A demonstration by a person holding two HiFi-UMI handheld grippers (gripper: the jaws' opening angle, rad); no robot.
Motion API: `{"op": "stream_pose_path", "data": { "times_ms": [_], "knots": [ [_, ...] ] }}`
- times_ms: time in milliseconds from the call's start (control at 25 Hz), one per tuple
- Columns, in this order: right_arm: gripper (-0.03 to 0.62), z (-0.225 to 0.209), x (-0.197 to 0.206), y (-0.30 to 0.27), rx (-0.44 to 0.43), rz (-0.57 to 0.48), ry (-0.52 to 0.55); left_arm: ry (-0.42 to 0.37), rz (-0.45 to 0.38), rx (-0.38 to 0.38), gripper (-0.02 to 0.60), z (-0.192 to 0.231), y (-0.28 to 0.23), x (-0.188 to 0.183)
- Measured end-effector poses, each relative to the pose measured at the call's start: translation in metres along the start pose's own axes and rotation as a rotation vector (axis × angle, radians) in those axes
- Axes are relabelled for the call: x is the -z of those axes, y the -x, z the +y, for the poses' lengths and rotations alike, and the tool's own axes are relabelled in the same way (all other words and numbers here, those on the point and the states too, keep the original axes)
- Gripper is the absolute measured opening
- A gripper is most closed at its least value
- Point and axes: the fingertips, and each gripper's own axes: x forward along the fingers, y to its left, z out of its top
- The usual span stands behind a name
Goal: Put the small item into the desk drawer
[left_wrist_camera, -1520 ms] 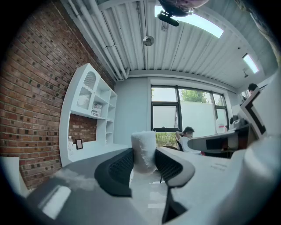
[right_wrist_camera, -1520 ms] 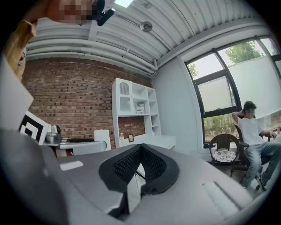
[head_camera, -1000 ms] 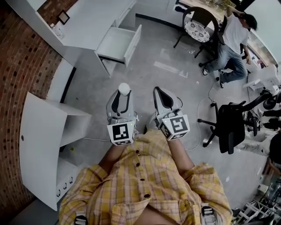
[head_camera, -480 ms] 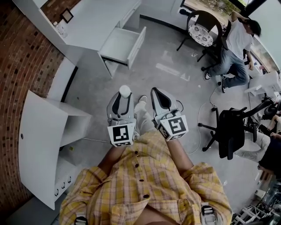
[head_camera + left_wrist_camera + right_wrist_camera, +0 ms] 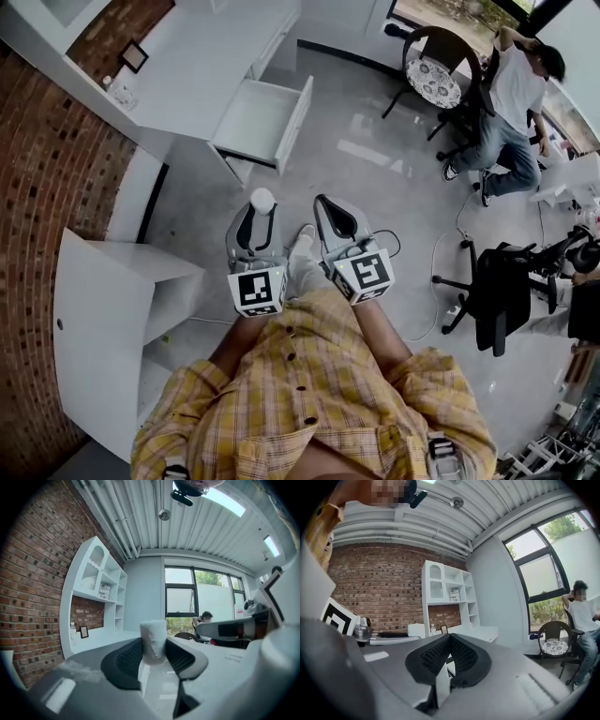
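Observation:
A small white cylinder-shaped item sticks out between the tips of my left gripper, which is shut on it. In the left gripper view the item stands upright, pinched between the dark pads. My right gripper is held beside the left one, jaws shut with nothing in them; its pads meet at the tip. Ahead, the white desk has one drawer pulled open, its inside bare. Both grippers hover over the floor, well short of the drawer.
A white shelf unit stands at my left against the brick wall. A person sits at the back right by a round-seat chair. A black office chair and a floor cable are on the right.
The desk and open drawer have drawn nearer and lower in the head view as I step toward them. Both grippers keep their hold and spacing.

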Motion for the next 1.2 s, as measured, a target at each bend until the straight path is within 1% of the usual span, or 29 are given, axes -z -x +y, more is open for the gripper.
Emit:
{"op": "stream_pose_path", "data": {
  "times_ms": [240, 360, 640, 920, 1200],
  "knots": [
    [0.002, -0.045, -0.011, -0.064, 0.024, 0.02, -0.013, 0.019, 0.027, 0.013, 0.167, 0.024, -0.073, -0.009],
    [0.002, -0.065, -0.012, -0.091, 0.038, 0.034, -0.024, 0.016, 0.038, 0.025, 0.167, 0.034, -0.108, -0.012],
    [0.002, -0.113, -0.012, -0.141, 0.051, 0.062, -0.047, 0.006, 0.079, 0.04, 0.167, 0.043, -0.179, -0.011],
    [0.002, -0.143, -0.011, -0.183, 0.057, 0.077, -0.071, -0.004, 0.132, 0.036, 0.167, 0.056, -0.223, -0.005],
    [0.002, -0.153, 0.0, -0.218, 0.067, 0.118, -0.1, -0.003, 0.172, 0.045, 0.167, 0.078, -0.255, 0.005]
  ]
}}
